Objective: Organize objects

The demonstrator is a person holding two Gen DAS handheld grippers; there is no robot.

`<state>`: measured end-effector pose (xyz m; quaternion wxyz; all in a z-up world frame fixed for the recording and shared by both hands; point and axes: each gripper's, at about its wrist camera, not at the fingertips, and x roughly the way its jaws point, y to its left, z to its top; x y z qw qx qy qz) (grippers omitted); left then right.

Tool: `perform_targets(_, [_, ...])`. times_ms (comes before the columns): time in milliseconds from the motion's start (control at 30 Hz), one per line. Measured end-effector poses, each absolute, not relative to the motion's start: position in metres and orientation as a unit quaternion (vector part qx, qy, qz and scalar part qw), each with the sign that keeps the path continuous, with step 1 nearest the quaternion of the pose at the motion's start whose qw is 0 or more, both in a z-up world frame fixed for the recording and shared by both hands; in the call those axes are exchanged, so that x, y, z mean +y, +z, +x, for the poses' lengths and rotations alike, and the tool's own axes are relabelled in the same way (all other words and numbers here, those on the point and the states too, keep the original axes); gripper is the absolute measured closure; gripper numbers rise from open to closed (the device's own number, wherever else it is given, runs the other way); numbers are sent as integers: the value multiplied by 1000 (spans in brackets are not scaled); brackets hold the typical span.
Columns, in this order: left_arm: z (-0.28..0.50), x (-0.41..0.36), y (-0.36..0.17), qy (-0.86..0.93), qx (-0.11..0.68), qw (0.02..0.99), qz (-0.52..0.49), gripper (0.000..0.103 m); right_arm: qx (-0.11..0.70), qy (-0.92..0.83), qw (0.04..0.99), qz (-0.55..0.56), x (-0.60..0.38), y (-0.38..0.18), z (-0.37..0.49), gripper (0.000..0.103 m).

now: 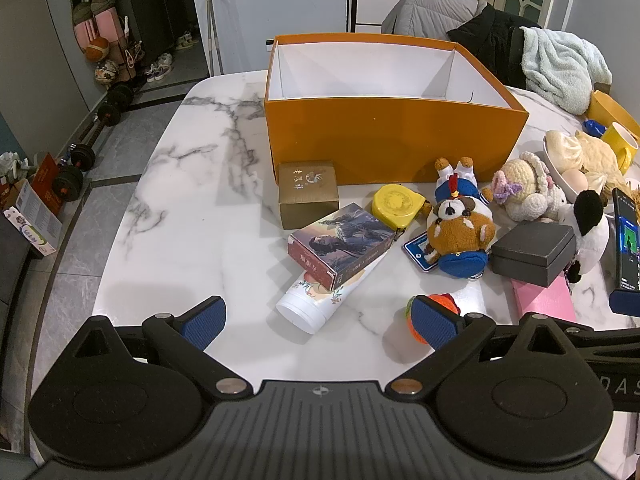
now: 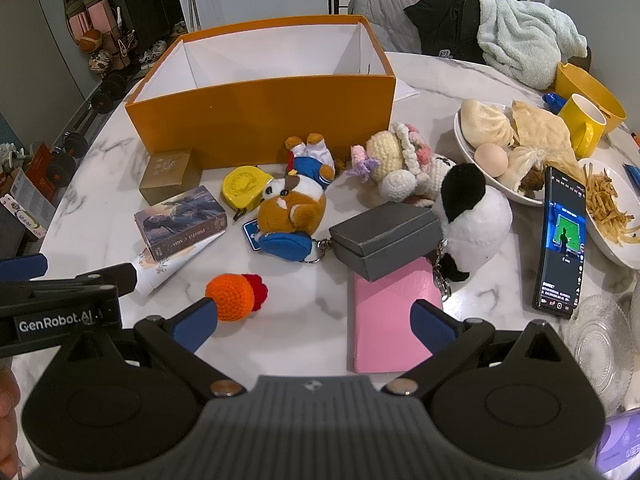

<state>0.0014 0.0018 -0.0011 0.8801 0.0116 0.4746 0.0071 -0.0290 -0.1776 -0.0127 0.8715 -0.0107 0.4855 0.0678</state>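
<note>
An empty orange box point(image 1: 384, 144) point(image 2: 264, 120) stands at the back of the marble table. In front of it lie a gold box point(image 1: 308, 194) point(image 2: 170, 176), a picture card box point(image 1: 340, 244) point(image 2: 182, 222) resting on a white tube point(image 1: 320, 300), a yellow tape measure point(image 1: 396, 204) point(image 2: 244, 186), a brown plush dog point(image 1: 460, 232) point(image 2: 294, 208), a crocheted doll point(image 1: 524, 188) point(image 2: 396, 160), a grey box point(image 1: 534, 250) point(image 2: 384, 238), a pink notebook point(image 2: 390, 316), a panda plush point(image 2: 472, 216) and an orange crochet ball point(image 2: 234, 298). My left gripper point(image 1: 318, 324) is open and empty near the tube. My right gripper point(image 2: 314, 326) is open and empty between ball and notebook.
A phone point(image 2: 562, 240), plates of food point(image 2: 504, 140), a yellow mug point(image 2: 582, 124), a yellow bowl point(image 2: 588, 94) and a glass dish point(image 2: 598, 344) crowd the right side. Chairs with clothes stand behind the table. Dumbbells point(image 1: 76, 172) lie on the floor at left.
</note>
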Motion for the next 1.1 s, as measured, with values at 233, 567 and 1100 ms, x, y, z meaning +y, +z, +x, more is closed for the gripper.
perform_targets(233, [1,2,-1,7,474,880,12,0,485,68,872,-11,-178,-13,-29,1])
perform_targets(567, [1,2,-2,7,474,880,12,0,484,68,872,-13,-177,-13,-29,1])
perform_targets(1100, [2,11,-8,8,466,884,28,0,458,71,886,16,-227,-19,5,1])
